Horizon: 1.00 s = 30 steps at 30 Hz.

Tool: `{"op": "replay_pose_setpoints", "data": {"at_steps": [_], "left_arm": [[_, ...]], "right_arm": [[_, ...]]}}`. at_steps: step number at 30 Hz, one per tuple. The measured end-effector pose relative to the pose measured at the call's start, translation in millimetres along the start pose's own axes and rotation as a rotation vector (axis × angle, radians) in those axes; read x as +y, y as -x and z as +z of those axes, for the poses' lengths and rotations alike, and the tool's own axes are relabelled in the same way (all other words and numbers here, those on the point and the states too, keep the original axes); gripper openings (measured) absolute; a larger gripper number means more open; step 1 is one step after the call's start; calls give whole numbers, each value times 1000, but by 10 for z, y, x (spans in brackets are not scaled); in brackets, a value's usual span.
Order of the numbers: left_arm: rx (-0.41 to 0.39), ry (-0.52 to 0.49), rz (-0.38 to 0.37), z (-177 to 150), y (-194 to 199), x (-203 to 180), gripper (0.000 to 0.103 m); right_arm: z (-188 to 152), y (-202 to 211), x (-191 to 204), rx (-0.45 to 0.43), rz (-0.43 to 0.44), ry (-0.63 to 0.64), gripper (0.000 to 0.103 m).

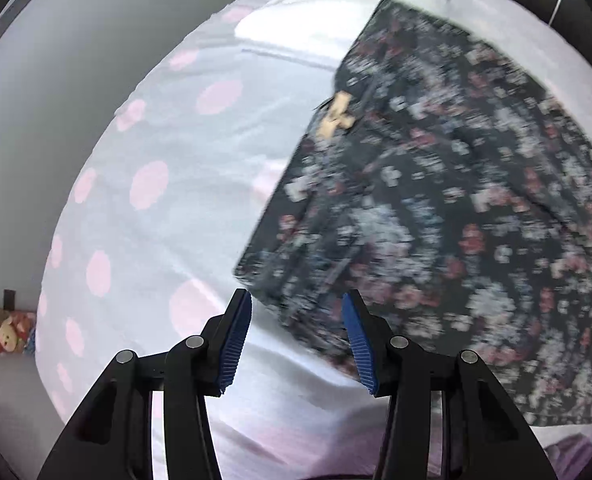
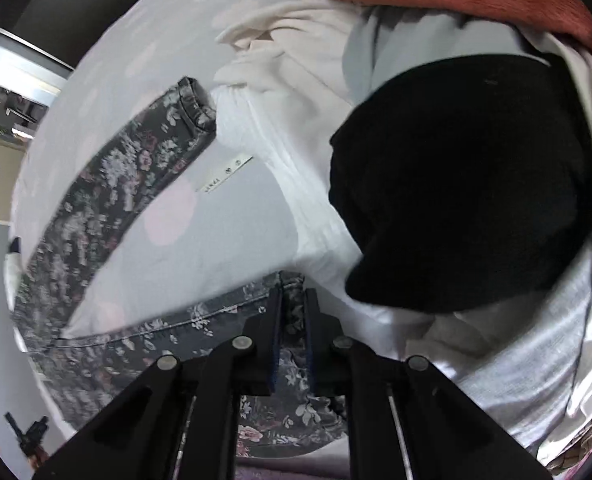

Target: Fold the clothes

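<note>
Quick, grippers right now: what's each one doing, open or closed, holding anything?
Left gripper: open, nothing between its pads, poised over the edge of the floral trousers.
Right gripper: closed on the hem of a floral trouser leg.

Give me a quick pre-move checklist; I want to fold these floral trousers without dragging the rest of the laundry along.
1. Right gripper shut on the hem of one leg of the floral trousers: ok.
2. Left gripper has a hold: not ok, jaws open, hovering at the trousers' edge, nothing between the pads.
3. Other trouser leg lies flat on the spotted sheet: ok, its hem touches the white ribbed garment.
4. Black garment clear of the held hem: ok, apart but close.
5. Care label free of the trousers: ok, beside them.
6. Left view sharp enough to judge the edge: not ok, blurred.
</note>
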<state>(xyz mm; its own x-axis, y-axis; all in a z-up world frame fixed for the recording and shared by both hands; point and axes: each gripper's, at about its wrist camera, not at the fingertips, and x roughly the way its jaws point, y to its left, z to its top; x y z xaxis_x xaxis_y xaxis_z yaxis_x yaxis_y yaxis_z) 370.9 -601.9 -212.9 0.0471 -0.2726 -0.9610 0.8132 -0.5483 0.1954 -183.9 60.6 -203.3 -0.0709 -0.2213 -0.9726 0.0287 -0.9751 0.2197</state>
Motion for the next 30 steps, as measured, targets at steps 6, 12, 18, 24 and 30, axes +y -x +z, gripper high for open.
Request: {"op": "replay_pose_setpoints", "data": {"at_steps": [6,12,18,24,30], "left_arm": [[-52,-51,-22,-24,-57,175,49],[-170,-133,10,34,341,369,49],[-273,-166,121,145,896,745,49],[-356,-254,238,-30,1384,1048,49],[-371,-387,285,-391,1344,1022,55]], "right_arm": [[23,-15,50,12,-51,-19,15],[63,535,180,-62,-49,42,15],[-86,1035,598,-48,-193,277,15],[-529,1485,722,-2,-376,476,21],[-981,1618,412,39,-354,534,25]]}}
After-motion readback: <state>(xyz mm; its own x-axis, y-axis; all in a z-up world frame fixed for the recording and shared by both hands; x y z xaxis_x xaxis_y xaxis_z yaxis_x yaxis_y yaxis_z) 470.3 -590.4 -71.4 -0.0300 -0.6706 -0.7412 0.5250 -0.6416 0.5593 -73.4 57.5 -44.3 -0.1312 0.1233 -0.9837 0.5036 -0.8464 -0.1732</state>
